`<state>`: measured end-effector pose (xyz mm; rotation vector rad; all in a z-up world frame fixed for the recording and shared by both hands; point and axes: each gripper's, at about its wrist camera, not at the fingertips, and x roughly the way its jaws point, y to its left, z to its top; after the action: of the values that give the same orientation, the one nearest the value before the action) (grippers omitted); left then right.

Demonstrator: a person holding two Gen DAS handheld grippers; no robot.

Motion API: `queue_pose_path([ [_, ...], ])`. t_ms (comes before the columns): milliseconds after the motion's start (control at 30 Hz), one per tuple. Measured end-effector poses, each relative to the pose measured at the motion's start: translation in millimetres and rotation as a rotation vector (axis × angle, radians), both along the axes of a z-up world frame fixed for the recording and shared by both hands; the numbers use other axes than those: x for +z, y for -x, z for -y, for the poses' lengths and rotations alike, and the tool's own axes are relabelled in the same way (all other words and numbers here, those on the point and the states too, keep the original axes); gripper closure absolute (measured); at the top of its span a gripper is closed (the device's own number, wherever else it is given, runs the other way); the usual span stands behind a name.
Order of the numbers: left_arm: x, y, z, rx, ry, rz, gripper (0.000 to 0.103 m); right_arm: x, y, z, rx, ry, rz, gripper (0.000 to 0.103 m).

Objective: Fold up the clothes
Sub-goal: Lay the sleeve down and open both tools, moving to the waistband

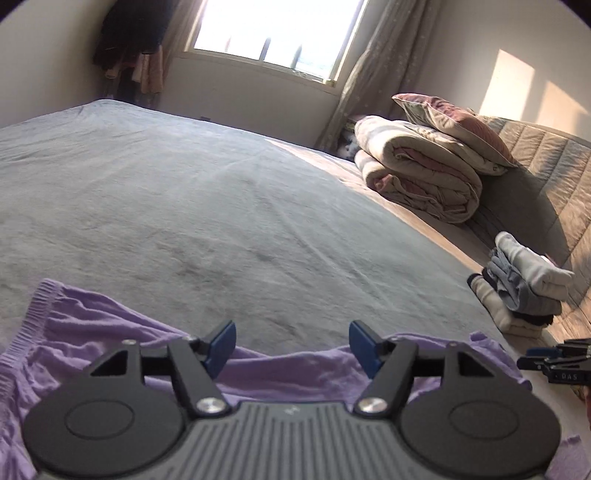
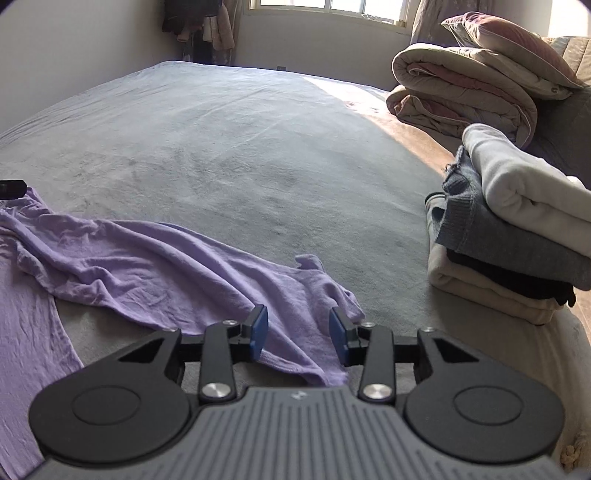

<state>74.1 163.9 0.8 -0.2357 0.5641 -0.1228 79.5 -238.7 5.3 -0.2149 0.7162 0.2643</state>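
A lilac garment (image 1: 110,332) with an elastic waistband lies crumpled on the grey bed (image 1: 221,203). My left gripper (image 1: 291,345) stands open just above its middle, nothing between the blue pads. In the right wrist view the same lilac garment (image 2: 166,258) stretches from the left edge to a wrinkled end under my right gripper (image 2: 298,334), which is open over that end. The right gripper (image 1: 554,363) shows at the right edge of the left wrist view. The left gripper's tip (image 2: 11,188) peeks in at the left edge of the right wrist view.
A stack of folded clothes (image 2: 517,229) sits on the bed's right side, the same stack (image 1: 524,288) seen smaller from the left. A rolled duvet (image 1: 417,170) with a pillow (image 1: 450,122) lies further back. A window (image 1: 277,33), curtain and hanging clothes (image 1: 129,48) line the far wall.
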Motion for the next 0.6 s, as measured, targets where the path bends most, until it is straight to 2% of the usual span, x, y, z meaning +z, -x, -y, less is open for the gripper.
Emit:
queue_pose_path([
  [67, 2.5, -5.2, -23.4, 0.093, -0.008, 0.007, 0.034, 1.8, -6.7, -19.4, 0.033, 0.003, 0.009, 0.062],
  [167, 7.4, -16.6, -56.3, 0.209, -0.103, 0.003, 0.034, 1.0, -17.7, -55.2, 0.098, -0.006, 0.016, 0.062],
  [200, 5.8, -19.8, -66.7, 0.233, -0.104, -0.013, 0.034, -0.2, -22.4, -69.0, 0.121, -0.014, 0.013, 0.062],
  [333, -5.7, -30.7, -105.5, 0.297, -0.073, -0.080, 0.035, -6.1, -40.5, -119.7, 0.204, -0.061, -0.022, 0.062],
  [433, -22.2, -32.9, -121.5, 0.313, -0.026, -0.112, 0.037, -13.4, -53.9, -151.2, 0.253, -0.042, -0.050, 0.062],
  [500, -31.4, -34.9, -127.9, 0.312, 0.005, -0.128, 0.040, -18.7, -63.2, -167.6, 0.272, -0.015, -0.064, 0.062],
  [600, -40.9, -36.7, -134.3, 0.315, 0.036, -0.140, 0.053, -24.4, -76.7, -173.8, 0.273, -0.015, -0.094, 0.062],
])
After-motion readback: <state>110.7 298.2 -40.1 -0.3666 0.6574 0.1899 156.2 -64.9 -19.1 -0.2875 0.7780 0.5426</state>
